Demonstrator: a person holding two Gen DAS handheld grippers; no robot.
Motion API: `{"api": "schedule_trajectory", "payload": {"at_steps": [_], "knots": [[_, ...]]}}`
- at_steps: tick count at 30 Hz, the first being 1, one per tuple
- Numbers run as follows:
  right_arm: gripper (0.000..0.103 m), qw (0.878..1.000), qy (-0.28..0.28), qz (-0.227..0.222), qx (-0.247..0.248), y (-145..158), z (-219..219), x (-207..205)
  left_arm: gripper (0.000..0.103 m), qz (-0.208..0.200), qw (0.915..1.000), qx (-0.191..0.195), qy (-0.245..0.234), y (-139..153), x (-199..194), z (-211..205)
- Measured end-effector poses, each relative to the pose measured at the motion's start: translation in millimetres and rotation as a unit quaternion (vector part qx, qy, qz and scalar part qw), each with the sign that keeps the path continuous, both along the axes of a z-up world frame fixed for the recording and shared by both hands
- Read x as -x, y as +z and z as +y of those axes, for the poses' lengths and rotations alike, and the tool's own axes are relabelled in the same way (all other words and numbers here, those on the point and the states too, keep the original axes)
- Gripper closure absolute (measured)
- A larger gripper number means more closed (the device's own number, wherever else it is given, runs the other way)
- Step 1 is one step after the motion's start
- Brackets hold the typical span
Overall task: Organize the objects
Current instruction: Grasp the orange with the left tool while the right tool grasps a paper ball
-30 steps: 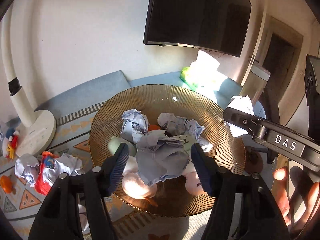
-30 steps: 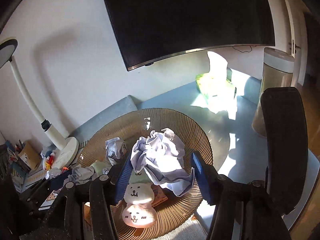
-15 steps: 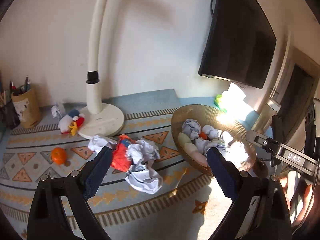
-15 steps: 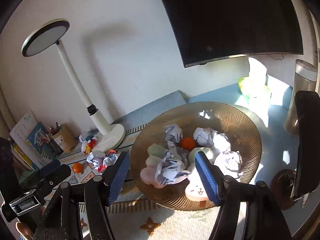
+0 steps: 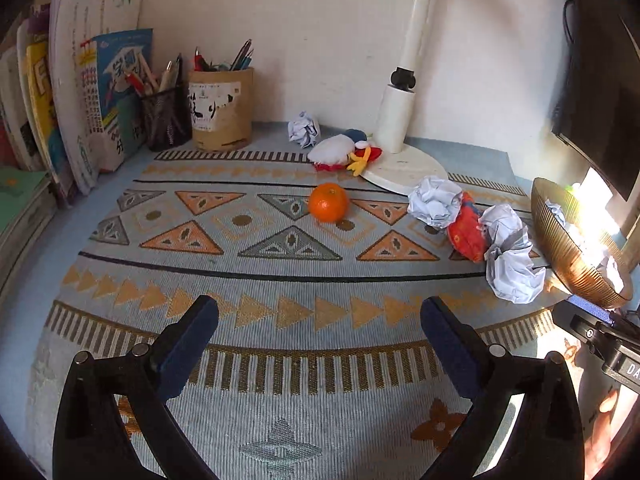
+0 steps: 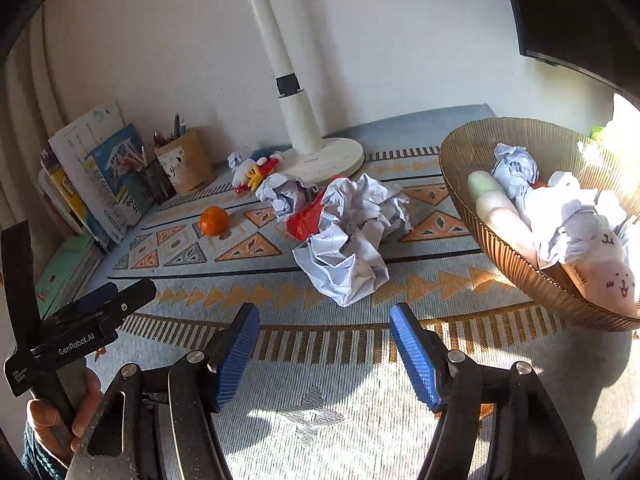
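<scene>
Crumpled paper [image 6: 352, 236], no clear long axis, ahead of empty right hand-held gripper [image 6: 324, 356]; left hand-held gripper [image 5: 320, 344] opening, empty, above patterned surface [image 5: 280, 276].

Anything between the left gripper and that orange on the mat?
Nothing visible. The left gripper is empty, its jaws opening, and only bare patterned mat lies between it and the orange. The paper balls and lamp base sit off to the right.

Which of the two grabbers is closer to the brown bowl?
Right. The right gripper hovers beside the bowl, with nothing between its jaws; the left gripper, jaws opening and empty, hangs farther along the mat.
</scene>
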State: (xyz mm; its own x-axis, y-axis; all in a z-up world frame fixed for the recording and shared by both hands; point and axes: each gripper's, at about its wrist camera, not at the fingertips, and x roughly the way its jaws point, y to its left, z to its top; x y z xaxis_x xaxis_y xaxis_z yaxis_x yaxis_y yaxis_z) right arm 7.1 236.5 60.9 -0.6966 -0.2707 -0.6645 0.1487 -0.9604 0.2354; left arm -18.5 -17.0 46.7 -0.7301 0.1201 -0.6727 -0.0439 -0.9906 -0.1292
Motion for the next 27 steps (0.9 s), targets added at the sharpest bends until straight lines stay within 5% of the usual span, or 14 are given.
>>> {"api": "schedule_trajectory", "payload": {"at_steps": [12,15,18,19,23,27], "knots": [[0.037,0.999,-0.010,-0.037,-0.005,-20.6,5.5,17.5,0.002,0.002,0.9994,0.029,-0.018,-2.0,-2.8,14.8],[0.037,0.999,-0.013,-0.041,0.005,-19.9,8.9,18.8,0.002,-0.021,0.9994,-0.007,-0.025,-2.8,3.5,5.5],[0.037,0.997,-0.010,-0.068,0.023,-24.9,13.3,25.9,0.002,-0.056,0.9926,-0.097,-0.046,0.5,17.3,-13.4],[0.037,0.997,-0.013,-0.077,0.029,-26.0,15.1,28.3,0.002,-0.055,0.9922,-0.101,-0.049,5.5,23.4,-16.7],[0.033,0.993,-0.012,-0.093,0.070,-15.1,16.3,38.9,0.003,-0.011,0.9986,0.011,-0.050,26.5,56.3,-7.8],[0.026,0.995,-0.025,-0.090,0.034,-8.2,2.4,55.6,0.003,-0.041,0.9922,0.074,-0.091,6.9,105.5,15.6]]}}
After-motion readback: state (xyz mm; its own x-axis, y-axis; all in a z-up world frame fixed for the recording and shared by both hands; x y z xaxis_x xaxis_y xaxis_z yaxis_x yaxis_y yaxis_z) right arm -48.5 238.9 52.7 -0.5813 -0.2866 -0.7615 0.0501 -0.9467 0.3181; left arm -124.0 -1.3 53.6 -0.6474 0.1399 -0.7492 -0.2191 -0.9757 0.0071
